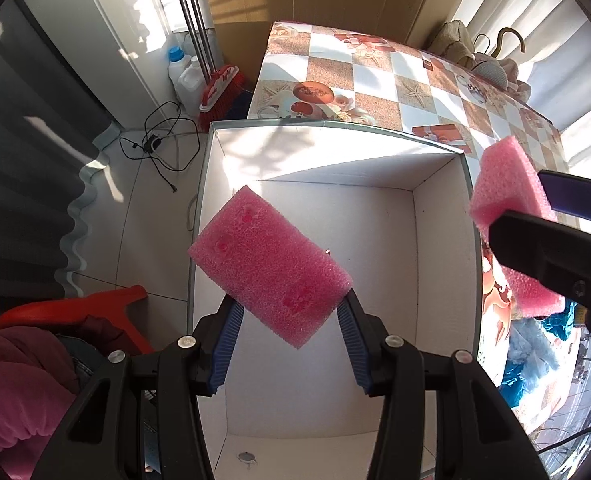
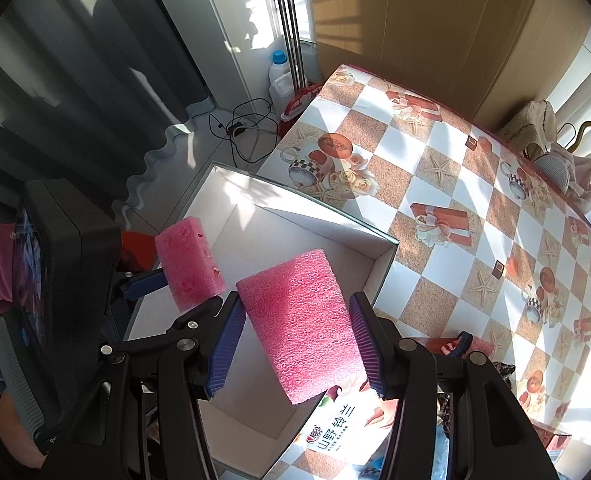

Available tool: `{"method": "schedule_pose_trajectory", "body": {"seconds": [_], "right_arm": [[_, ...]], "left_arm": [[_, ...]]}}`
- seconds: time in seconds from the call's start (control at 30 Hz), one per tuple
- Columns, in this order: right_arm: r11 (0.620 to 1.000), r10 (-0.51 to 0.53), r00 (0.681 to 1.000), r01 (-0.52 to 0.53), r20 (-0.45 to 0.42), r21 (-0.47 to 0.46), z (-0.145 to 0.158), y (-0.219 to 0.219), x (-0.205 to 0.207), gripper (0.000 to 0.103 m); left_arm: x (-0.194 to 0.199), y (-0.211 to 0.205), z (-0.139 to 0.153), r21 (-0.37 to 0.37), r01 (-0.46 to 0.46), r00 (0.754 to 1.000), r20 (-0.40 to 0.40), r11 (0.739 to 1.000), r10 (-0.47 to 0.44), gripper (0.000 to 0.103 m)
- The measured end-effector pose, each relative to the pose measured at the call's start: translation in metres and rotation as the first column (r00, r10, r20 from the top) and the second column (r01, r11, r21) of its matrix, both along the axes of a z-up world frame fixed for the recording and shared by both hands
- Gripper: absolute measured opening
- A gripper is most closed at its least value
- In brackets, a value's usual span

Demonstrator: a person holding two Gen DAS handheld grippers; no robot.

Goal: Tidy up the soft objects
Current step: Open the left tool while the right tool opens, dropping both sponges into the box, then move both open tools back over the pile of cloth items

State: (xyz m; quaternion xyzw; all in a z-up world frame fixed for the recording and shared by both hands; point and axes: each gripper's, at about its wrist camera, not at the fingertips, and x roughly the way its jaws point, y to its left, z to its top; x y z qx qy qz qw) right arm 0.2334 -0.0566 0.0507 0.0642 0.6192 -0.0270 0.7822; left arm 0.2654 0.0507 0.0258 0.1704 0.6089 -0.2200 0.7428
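Observation:
My left gripper is shut on a pink foam block and holds it above the open white box. My right gripper is shut on a second pink foam block, over the box's right rim. In the left wrist view the right gripper and its block show at the right edge. In the right wrist view the left gripper and its block show at the left, over the box. The box's inside looks bare.
The box stands beside a table with a checkered printed cloth. A printed packet lies at the table's near edge. Clothes and hangers sit at the far right corner. A red stool, cables, bottles and a broom stand on the floor.

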Motion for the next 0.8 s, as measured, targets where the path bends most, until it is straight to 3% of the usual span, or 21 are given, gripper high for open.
{"method": "schedule_pose_trajectory", "body": {"seconds": [0.17, 0.3, 0.53, 0.8], "right_arm": [[1.000, -0.021, 0.999, 0.021, 0.039, -0.001, 0.015, -0.010, 0.012, 0.060], [0.998, -0.068, 0.995, 0.067, 0.077, 0.018, 0.024, -0.023, 0.007, 0.064], [0.991, -0.123, 0.987, 0.116, 0.105, 0.072, 0.034, -0.032, -0.020, 0.064], [0.995, -0.090, 0.992, 0.087, 0.087, 0.039, 0.028, -0.026, -0.098, 0.064]], "left_arm": [[0.014, 0.002, 0.008, -0.019, -0.040, 0.999, 0.008, 0.999, 0.040, 0.071], [0.017, 0.008, 0.015, -0.056, -0.061, 0.998, 0.015, 0.997, 0.062, 0.076], [0.002, 0.033, 0.019, -0.103, -0.125, 0.992, -0.006, 0.987, 0.125, 0.076], [-0.041, 0.058, 0.022, -0.121, -0.176, 0.984, -0.032, 0.977, 0.173, 0.076]]}}
